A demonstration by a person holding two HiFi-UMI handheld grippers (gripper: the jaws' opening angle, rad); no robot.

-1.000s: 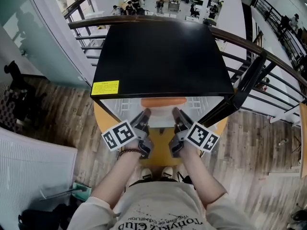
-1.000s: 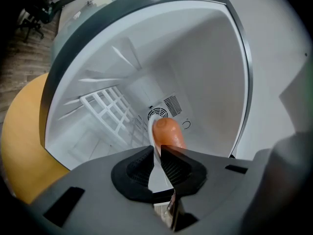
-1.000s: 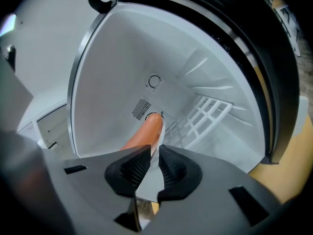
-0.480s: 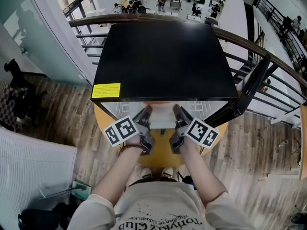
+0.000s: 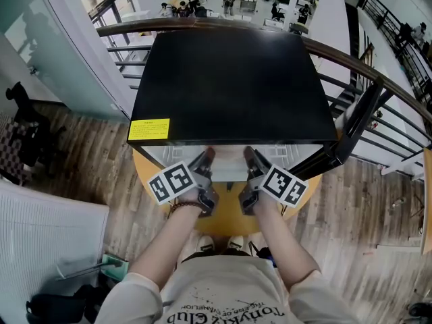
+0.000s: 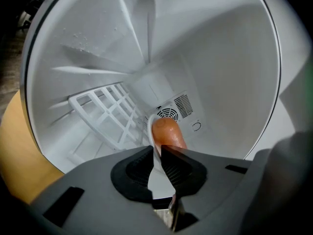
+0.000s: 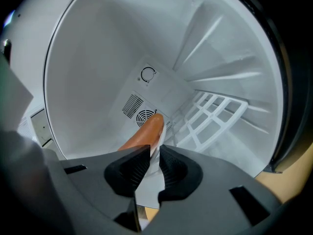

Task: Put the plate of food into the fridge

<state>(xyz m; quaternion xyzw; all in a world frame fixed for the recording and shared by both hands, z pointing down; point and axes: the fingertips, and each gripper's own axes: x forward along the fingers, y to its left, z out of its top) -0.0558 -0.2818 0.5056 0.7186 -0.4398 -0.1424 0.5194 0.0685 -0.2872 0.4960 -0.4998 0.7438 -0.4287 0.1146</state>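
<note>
A white plate [image 6: 158, 179] carrying an orange sausage [image 6: 169, 133] hangs inside the white cavity of the black mini fridge [image 5: 233, 86]. My left gripper [image 6: 157, 156] is shut on the plate's near rim. My right gripper [image 7: 155, 158] holds the same plate [image 7: 148, 186] by its rim beside the sausage [image 7: 145, 133]; its jaws are opening, but the pads still touch the rim. In the head view both grippers, left [image 5: 206, 156] and right [image 5: 248, 155], reach under the fridge's top edge, which hides the plate and food.
A white wire shelf [image 6: 110, 112] and a fan vent [image 7: 144, 116] sit at the back of the fridge. The fridge stands on a round yellow table [image 5: 226, 216]. Its open black door [image 5: 345, 128] sticks out at the right. A railing [image 5: 385, 69] runs behind it.
Both grippers have carried the plate forward into the fridge. The sausage, seen at the opening a second ago, is now hidden under the fridge top in the head view.
</note>
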